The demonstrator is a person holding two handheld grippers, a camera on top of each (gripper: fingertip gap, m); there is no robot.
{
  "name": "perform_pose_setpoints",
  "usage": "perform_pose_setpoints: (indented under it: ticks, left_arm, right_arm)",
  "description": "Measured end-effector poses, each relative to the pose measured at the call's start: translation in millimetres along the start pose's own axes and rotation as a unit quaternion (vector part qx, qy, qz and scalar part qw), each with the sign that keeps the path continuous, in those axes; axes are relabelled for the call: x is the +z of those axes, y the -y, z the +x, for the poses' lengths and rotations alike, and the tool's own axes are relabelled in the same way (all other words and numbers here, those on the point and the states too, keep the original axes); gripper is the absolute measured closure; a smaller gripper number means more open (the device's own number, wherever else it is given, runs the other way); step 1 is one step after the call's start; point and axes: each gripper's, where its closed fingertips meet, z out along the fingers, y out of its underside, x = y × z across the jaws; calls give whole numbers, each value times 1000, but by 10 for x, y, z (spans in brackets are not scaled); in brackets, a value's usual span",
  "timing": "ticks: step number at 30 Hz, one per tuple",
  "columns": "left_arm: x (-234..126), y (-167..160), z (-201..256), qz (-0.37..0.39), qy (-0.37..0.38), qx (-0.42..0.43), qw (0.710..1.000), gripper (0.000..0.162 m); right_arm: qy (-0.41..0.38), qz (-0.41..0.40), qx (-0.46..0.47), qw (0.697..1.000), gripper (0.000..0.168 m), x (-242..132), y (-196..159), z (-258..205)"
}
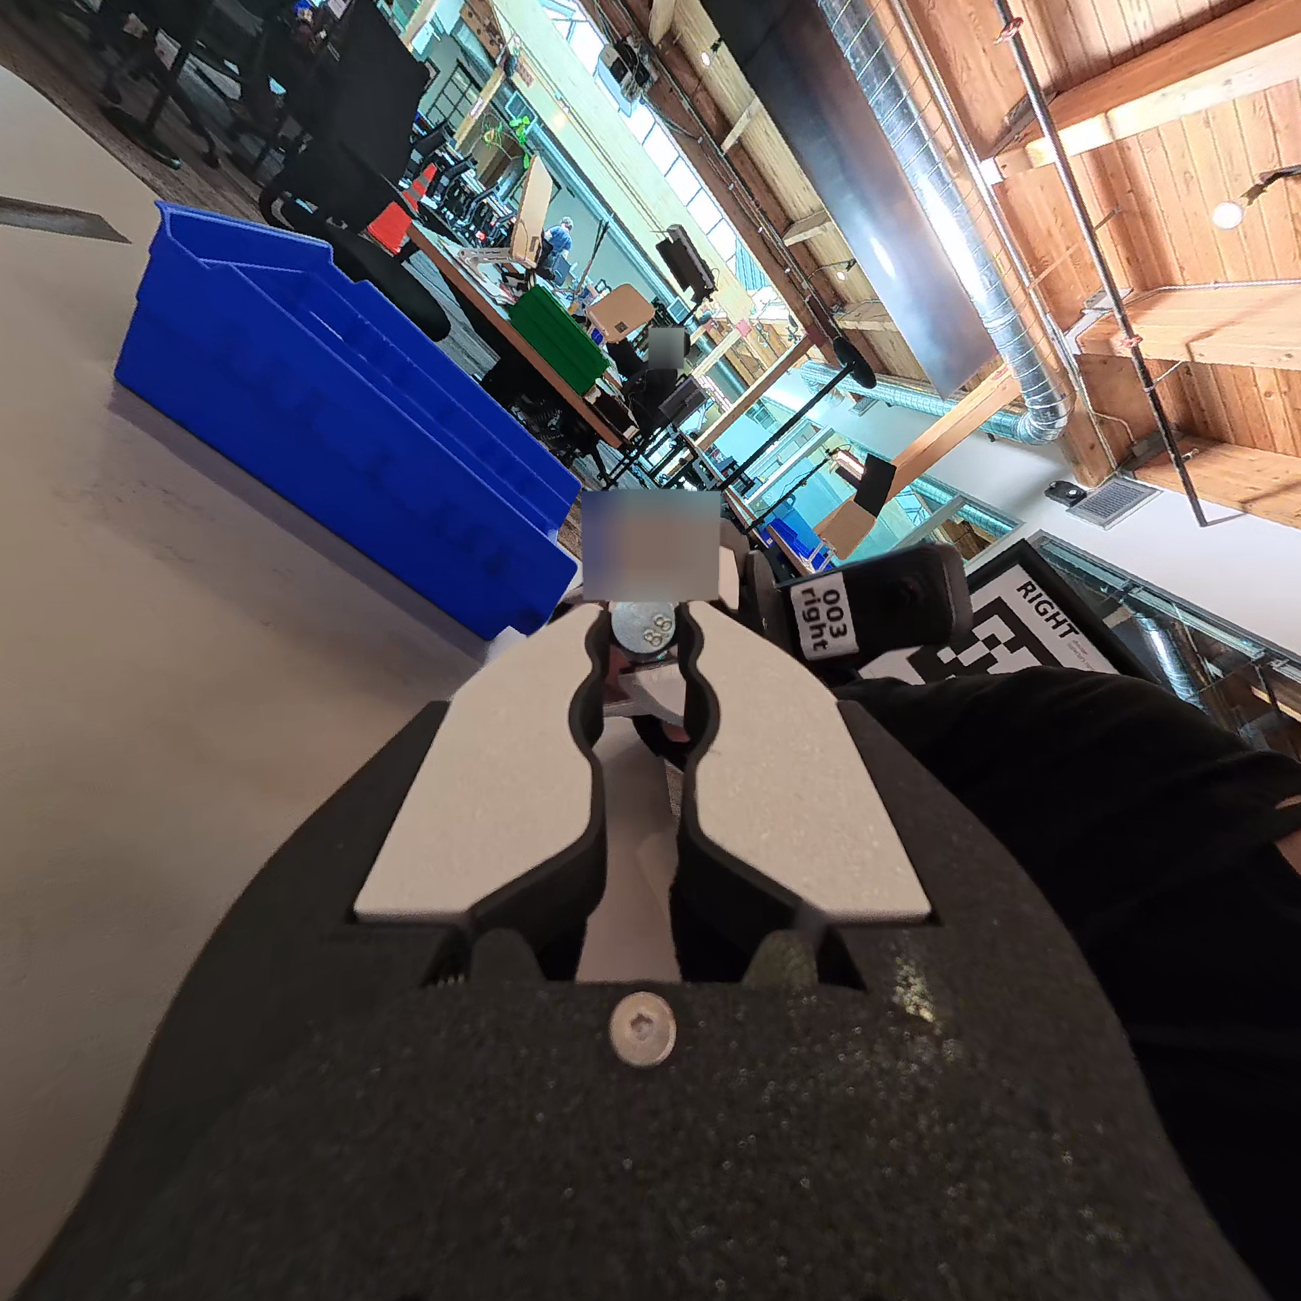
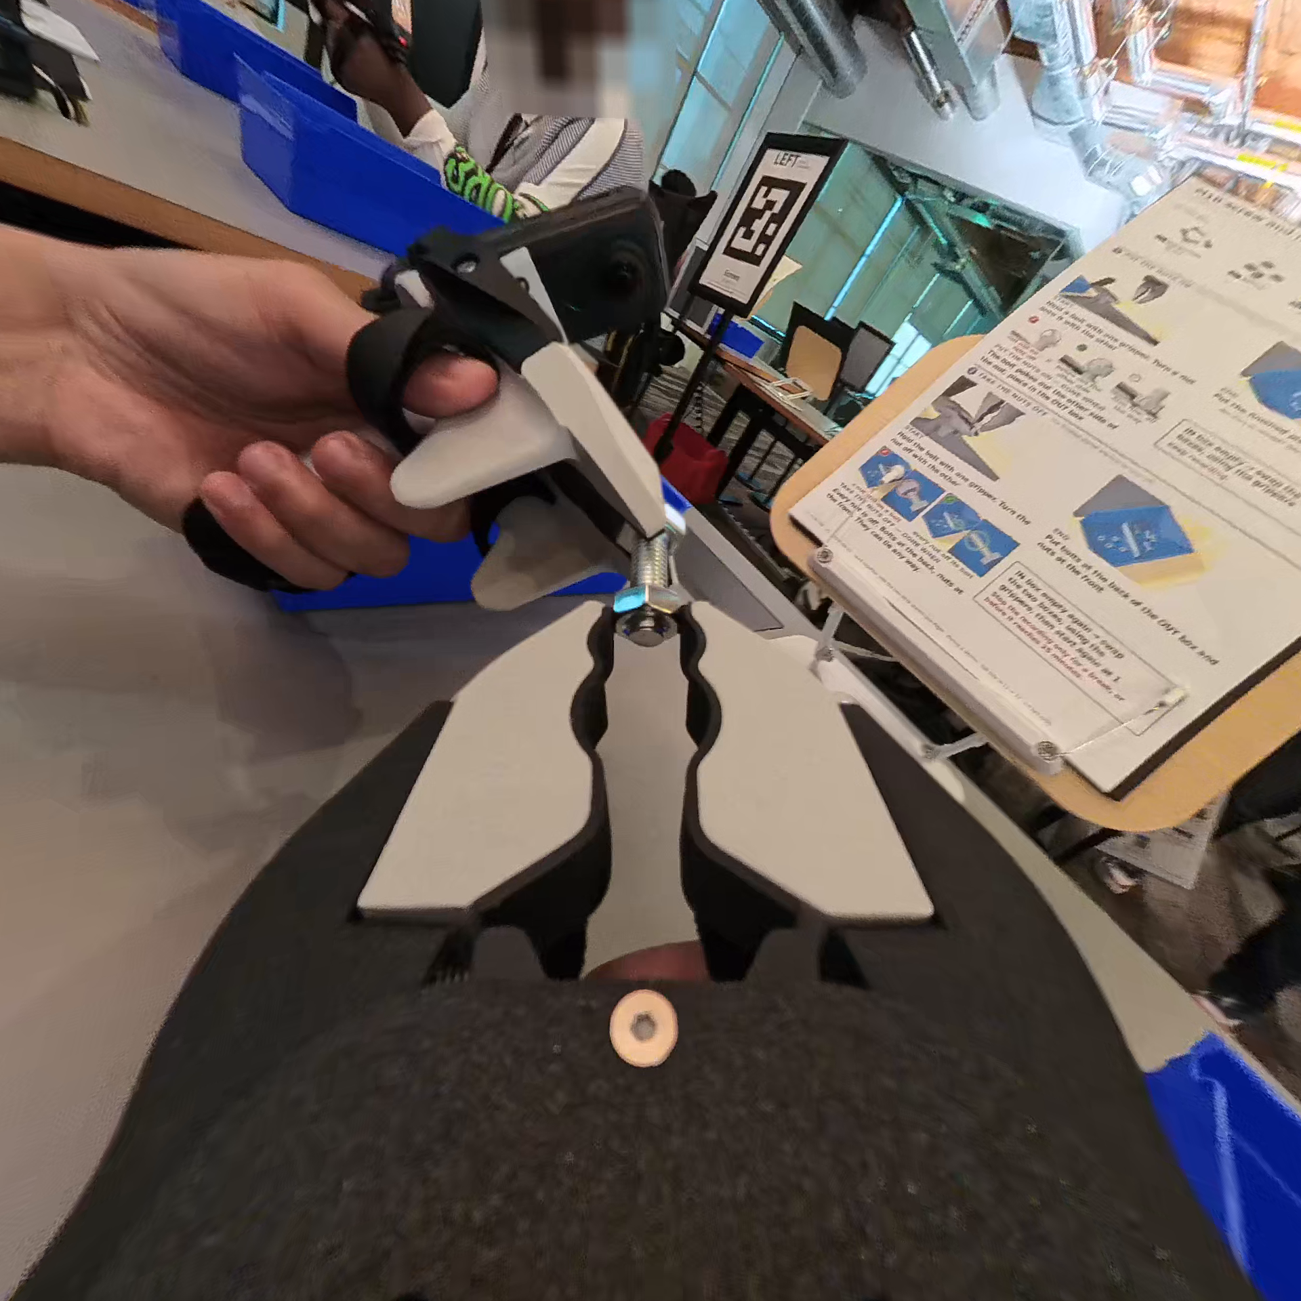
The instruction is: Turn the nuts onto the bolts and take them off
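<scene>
- Gripping the bolt [image 2: 653,556] by its head end, the left gripper [image 1: 642,626] had its tongs clamped on the round bolt head [image 1: 642,629], seen face-on in the left wrist view.
- Right gripper [image 2: 644,619] had its tongs together on the hex nut [image 2: 644,602], which sat on the threaded shank near the free end; bolt tip showed just past the nut.
- Both tools were held up off the table, tips meeting, w/ the bolt spanning between them.
- Progress (judgement): one nut was engaged on the thread, w/ bare thread still visible between nut and left tips. Whether it was going on or coming off could not be told from these views.
- Left to do (judgement): finish the turn either way, then deposit parts; any further nuts/bolts were not visible, so overall count is unknown.
- A bare hand [image 2: 232,415] held the left tool, fingers through its black trigger loops.
- Surface: pale grey-white table top [image 1: 141,598], w/ a blue bin [image 1: 338,422] standing on it just beyond the tips.
- An illustrated instruction sheet [image 2: 1070,493] on a tilted wooden board stood to the right.
- Room: open workshop w/ timber ceiling, silver ducting, long benches, black chairs, other people farther off.
</scene>
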Motion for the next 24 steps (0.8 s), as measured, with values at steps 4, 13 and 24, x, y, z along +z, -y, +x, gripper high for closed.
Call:
perform_pose_setpoints:
  ticks: [4,13,24]
  left_arm:
    - [-6,9,33,-1,-1,14,1000,145]
    - [-11,36,22,-1,29,61,998,145]
    - [-103,100,29,16,13,24,999,145]
  right_arm:
    - [100,17,198,975,151,-4,48,-45]
    - [362,102,809,452,151,-14,167,12]
    - [170,-16,368,914,108,100,-160,-55]
